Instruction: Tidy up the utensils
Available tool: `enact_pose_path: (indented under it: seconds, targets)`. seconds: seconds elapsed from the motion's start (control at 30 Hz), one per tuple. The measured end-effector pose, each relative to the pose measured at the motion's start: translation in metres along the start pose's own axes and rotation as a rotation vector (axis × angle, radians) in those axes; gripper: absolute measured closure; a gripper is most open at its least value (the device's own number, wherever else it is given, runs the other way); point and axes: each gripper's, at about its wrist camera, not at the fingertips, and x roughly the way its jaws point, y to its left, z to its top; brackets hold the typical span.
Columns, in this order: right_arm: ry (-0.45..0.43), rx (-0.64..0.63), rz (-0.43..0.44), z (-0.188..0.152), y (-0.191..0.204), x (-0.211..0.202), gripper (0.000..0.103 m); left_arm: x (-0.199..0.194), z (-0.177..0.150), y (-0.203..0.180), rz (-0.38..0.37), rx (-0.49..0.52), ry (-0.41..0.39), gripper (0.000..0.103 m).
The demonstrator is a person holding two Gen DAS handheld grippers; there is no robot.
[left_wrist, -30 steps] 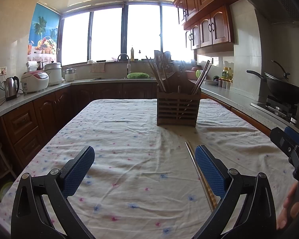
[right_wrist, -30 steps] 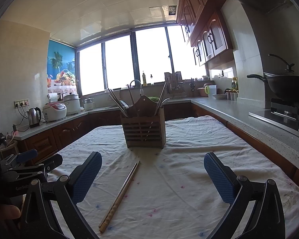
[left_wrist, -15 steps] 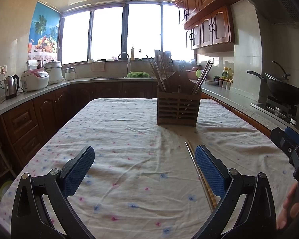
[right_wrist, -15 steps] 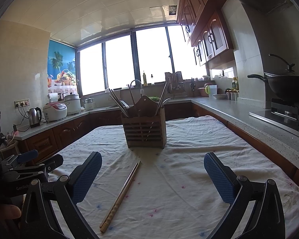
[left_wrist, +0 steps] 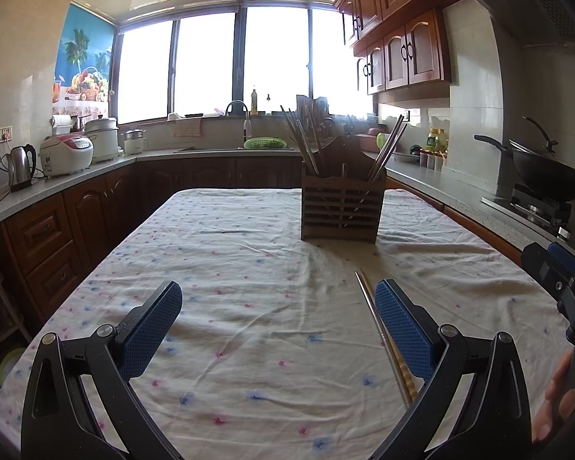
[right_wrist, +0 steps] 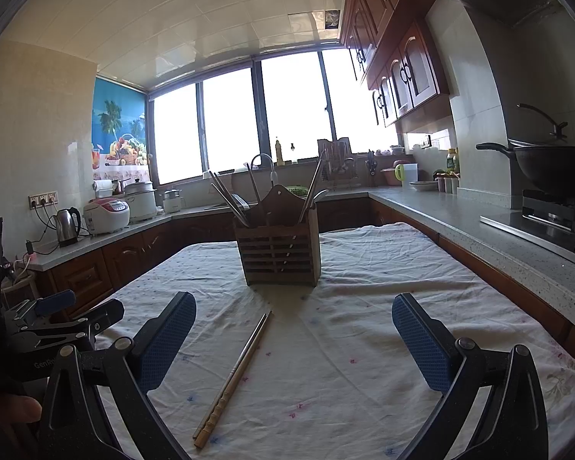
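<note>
- The left gripper (left_wrist: 278, 326) hangs just above the table with its jaws spread wide and nothing between its blue pads (left_wrist: 151, 327).
- The right gripper (right_wrist: 293, 339) is likewise wide open and empty, low over the same table.
- A pair of chopsticks (right_wrist: 235, 373) lies flat on the tablecloth (left_wrist: 249, 253), side by side and touching each other.
- From the right gripper, the chopsticks run between its two fingers, nearer the left pad (right_wrist: 165, 339), with the thick ends pointing back toward the gripper.
- From the left gripper, the same chopsticks (left_wrist: 383, 335) lie just beside the inner face of its right finger (left_wrist: 402, 329); whether they touch it cannot be told.
- A wooden slatted holder (right_wrist: 280, 247) stands upright straight ahead of both grippers, well beyond the chopsticks' far tips.
- More chopsticks and utensils (left_wrist: 306, 142) lean out of its compartments.
- At the left gripper's right edge, a person's fingers (left_wrist: 556, 402) show.
</note>
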Motion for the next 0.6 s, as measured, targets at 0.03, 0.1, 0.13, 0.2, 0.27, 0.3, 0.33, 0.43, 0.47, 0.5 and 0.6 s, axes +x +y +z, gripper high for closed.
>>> enact_pose_path:
  seconds: [0.03, 0.1, 0.13, 0.2, 0.27, 0.3, 0.33, 0.43, 0.47, 0.5, 0.6]
  targets:
    - [0.0, 0.0, 0.0, -0.0001, -0.0001, 0.0, 0.0, -0.0001, -0.0001, 0.0, -0.001, 0.0, 0.0, 0.0]
    - [0.0, 0.0, 0.0, -0.0003, -0.0004, -0.0001, 0.0, -0.0001, -0.0001, -0.0002, 0.0, 0.001, 0.0, 0.0]
    - [-0.001, 0.0, 0.001, -0.0002, -0.0002, -0.0001, 0.0, -0.0001, -0.0001, -0.0001, 0.0, 0.0, 0.001, 0.0]
    - [0.0, 0.0, 0.0, -0.0003, -0.0004, -0.0001, 0.0, -0.0002, 0.0, -0.0002, 0.0, 0.0, 0.0, 0.0]
    - [0.0, 0.0, 0.001, -0.0002, 0.0, 0.0, 0.0, 0.0008, 0.0004, -0.0002, 0.0, 0.0, 0.001, 0.0]
    - [0.0, 0.0, 0.0, -0.0002, 0.0002, -0.0001, 0.0, 0.0008, 0.0003, 0.0001, -0.001, 0.0, 0.001, 0.0]
    - [-0.001, 0.001, 0.0, -0.0005, -0.0004, -0.0003, 0.0, 0.0008, 0.0003, 0.0, -0.001, 0.0, 0.001, 0.0]
    - [-0.001, 0.001, 0.0, -0.0003, 0.0, -0.0002, 0.0, 0.0011, 0.0003, 0.0002, -0.002, 0.0, 0.001, 0.0]
    - [0.0, 0.001, 0.001, -0.0005, -0.0004, -0.0002, 0.0, 0.0011, 0.0003, 0.0, -0.002, 0.0, 0.001, 0.0]
    - [-0.001, 0.001, 0.001, -0.0002, 0.0002, 0.0, 0.0, 0.0011, 0.0003, 0.0, -0.002, 0.0, 0.001, 0.0]
    - [-0.001, 0.001, 0.0, -0.0006, -0.0001, -0.0003, 0.0, 0.001, 0.0004, -0.0001, -0.002, 0.0, 0.001, 0.0]
